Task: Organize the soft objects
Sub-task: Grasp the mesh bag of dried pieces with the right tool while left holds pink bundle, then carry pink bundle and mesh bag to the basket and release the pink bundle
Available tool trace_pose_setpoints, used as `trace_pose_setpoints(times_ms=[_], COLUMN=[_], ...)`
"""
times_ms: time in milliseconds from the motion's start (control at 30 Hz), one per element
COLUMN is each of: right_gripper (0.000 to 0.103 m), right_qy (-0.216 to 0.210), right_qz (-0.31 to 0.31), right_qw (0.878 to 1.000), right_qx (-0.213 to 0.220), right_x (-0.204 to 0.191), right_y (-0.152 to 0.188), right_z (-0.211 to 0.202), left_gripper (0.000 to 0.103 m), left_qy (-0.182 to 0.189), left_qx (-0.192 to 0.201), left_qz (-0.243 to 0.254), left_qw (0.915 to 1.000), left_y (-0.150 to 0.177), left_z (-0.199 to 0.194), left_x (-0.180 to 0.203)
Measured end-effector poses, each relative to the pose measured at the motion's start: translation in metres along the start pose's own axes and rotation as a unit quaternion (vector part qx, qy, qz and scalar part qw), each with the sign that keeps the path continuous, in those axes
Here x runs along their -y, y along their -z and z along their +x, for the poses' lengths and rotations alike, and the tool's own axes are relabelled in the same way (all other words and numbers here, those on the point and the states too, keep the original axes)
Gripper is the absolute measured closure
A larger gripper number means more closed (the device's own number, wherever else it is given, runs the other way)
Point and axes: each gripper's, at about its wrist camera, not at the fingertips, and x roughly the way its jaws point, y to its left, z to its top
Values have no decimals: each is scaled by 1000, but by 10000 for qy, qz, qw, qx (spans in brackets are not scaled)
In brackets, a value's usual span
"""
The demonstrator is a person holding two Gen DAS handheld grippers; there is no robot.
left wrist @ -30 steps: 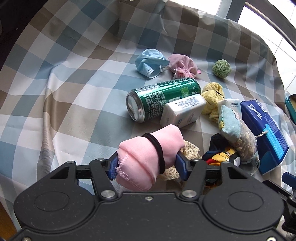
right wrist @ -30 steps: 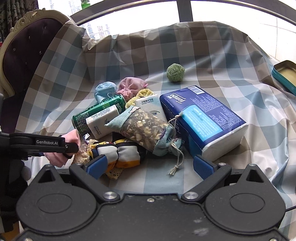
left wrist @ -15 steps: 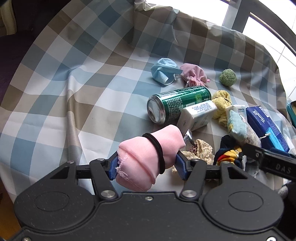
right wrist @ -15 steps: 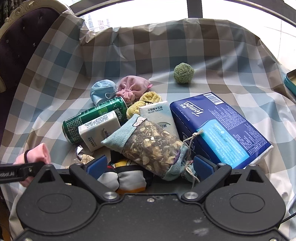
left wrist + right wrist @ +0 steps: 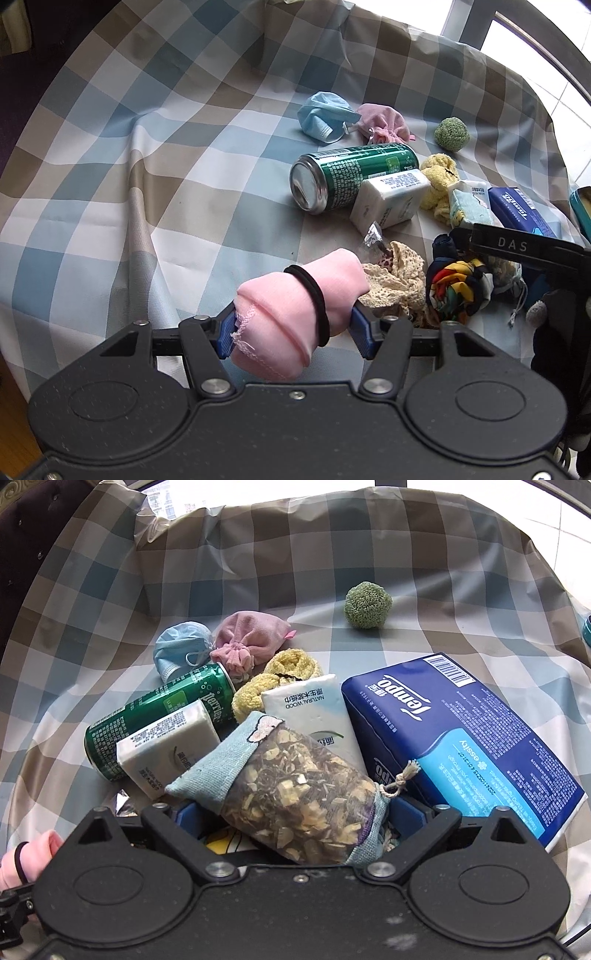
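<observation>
- between the left gripper's [image 5: 293, 326] blue fingers [image 5: 226, 332] sits a rolled pink cloth [image 5: 295, 302] with a black hair tie [image 5: 314, 299] around it; the pads press on both its sides and it is held above the checked cloth [image 5: 147, 166] covering the bench.
- just beyond it lie a cream lace piece [image 5: 395, 280] and a dark multicoloured fabric bundle [image 5: 458, 284].
- right gripper [image 5: 295, 812]: its jaws have just been closing but stand wide, with a herb sachet [image 5: 295, 794] of blue cloth and mesh between the fingers [image 5: 408, 812]; whether the pads touch it cannot be told.
- behind the sachet: two white tissue packs [image 5: 166, 749], a green can [image 5: 162, 716] on its side, a blue tissue pack [image 5: 461, 738], yellow fluffy cloth [image 5: 273, 675], a pink pouch [image 5: 251, 642], a blue face mask [image 5: 181, 650].
- green pom-pom ball [image 5: 367, 605] lies apart, further back.
</observation>
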Motion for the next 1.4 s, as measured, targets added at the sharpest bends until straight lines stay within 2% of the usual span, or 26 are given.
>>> trace_pose_setpoints(times_ms=[67, 200, 300, 567, 833, 1200, 1400], right_gripper=[20, 32, 36, 37, 37, 37, 37], right_qy=[11, -51, -104, -196, -302, -469, -509], right_qz=[-23, 53, 177, 213, 187, 280, 323], right_qw=[10000, 9999, 9997, 9979, 9939, 9888, 9872], right_qx=[23, 77, 152, 578, 1041, 1388, 1478], right_x=[0, 3, 6, 7, 12, 40, 54], right_y=[0, 0, 0, 2, 15, 63, 96], right_z=[-2, -9, -16, -48, -103, -186, -223], left_gripper=[47, 47, 47, 47, 47, 47, 47], left_qy=[9, 29, 44, 85, 149, 212, 202], left_qx=[-16, -17, 10, 124, 256, 312, 195], left_qz=[-20, -30, -5, 36, 141, 359, 459], left_qw=[10000, 10000, 10000, 9999, 9995, 9986, 9986], left_y=[1, 2, 3, 7, 17, 51, 73], left_z=[1, 0, -4, -19, -44, -83, -96], left_x=[0, 2, 4, 12, 27, 59, 74])
